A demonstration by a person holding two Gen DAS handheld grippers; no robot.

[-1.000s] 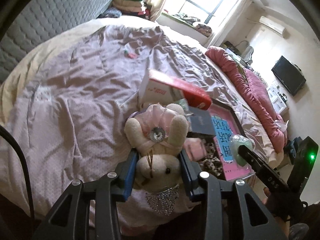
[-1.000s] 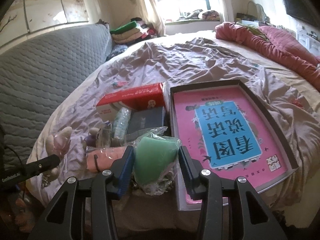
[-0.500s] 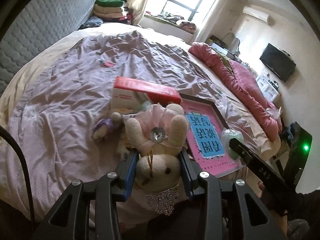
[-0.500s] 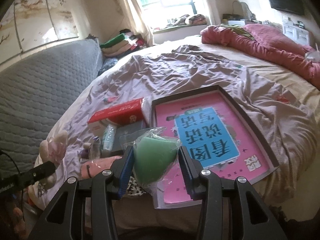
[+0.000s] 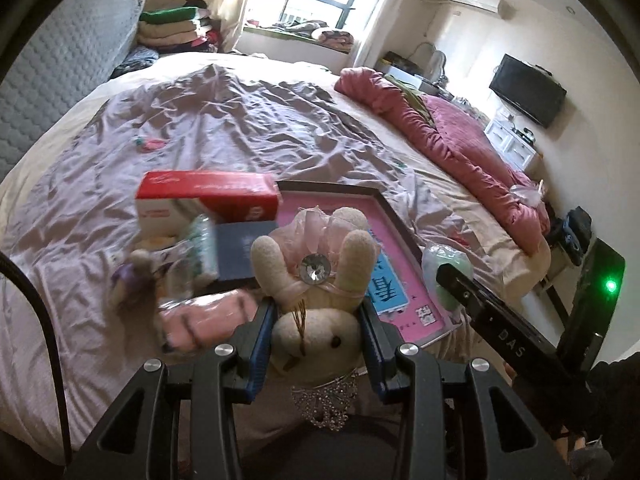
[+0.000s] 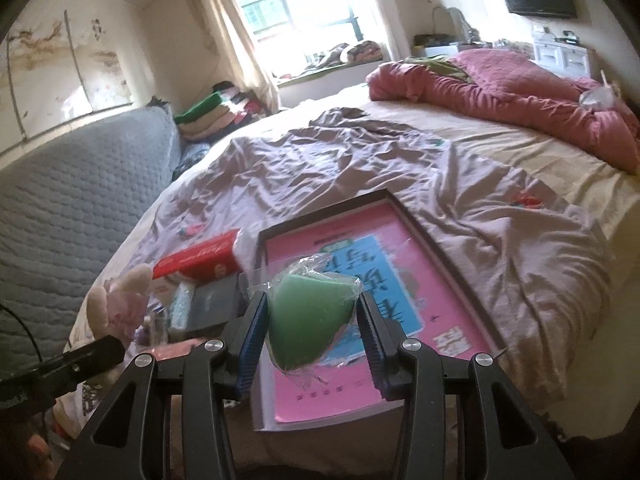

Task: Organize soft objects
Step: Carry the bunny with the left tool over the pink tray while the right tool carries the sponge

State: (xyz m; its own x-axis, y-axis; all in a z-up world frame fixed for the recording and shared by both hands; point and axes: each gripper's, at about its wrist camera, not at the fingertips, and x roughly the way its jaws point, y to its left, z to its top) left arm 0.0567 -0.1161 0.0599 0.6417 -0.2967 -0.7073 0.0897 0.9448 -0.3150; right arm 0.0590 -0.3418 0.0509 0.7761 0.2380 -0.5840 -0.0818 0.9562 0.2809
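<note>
My left gripper [image 5: 316, 332] is shut on a cream plush rabbit [image 5: 316, 320] with a pink bow and a gem, held above the near edge of the bed. My right gripper [image 6: 310, 328] is shut on a green sponge in clear wrap [image 6: 308, 320], held over the near end of a dark tray with a pink book [image 6: 360, 280]. The sponge also shows in the left wrist view [image 5: 444, 264], and the rabbit's ears show in the right wrist view [image 6: 120, 300]. A pink soft item [image 5: 204, 320] and a small purple toy [image 5: 128, 280] lie on the bed by the left gripper.
A red and white box [image 5: 208, 200], a dark blue booklet [image 5: 244, 252] and a wrapped packet [image 5: 196, 248] lie left of the tray [image 5: 392, 216]. The wrinkled mauve sheet [image 5: 224, 120] covers the bed. A red quilt [image 5: 452, 140] lies along the right. A grey headboard [image 6: 60, 208] stands left.
Both grippers have lifted and drawn back from the bed with their loads still held. The views now tilt up and show more of the room.
</note>
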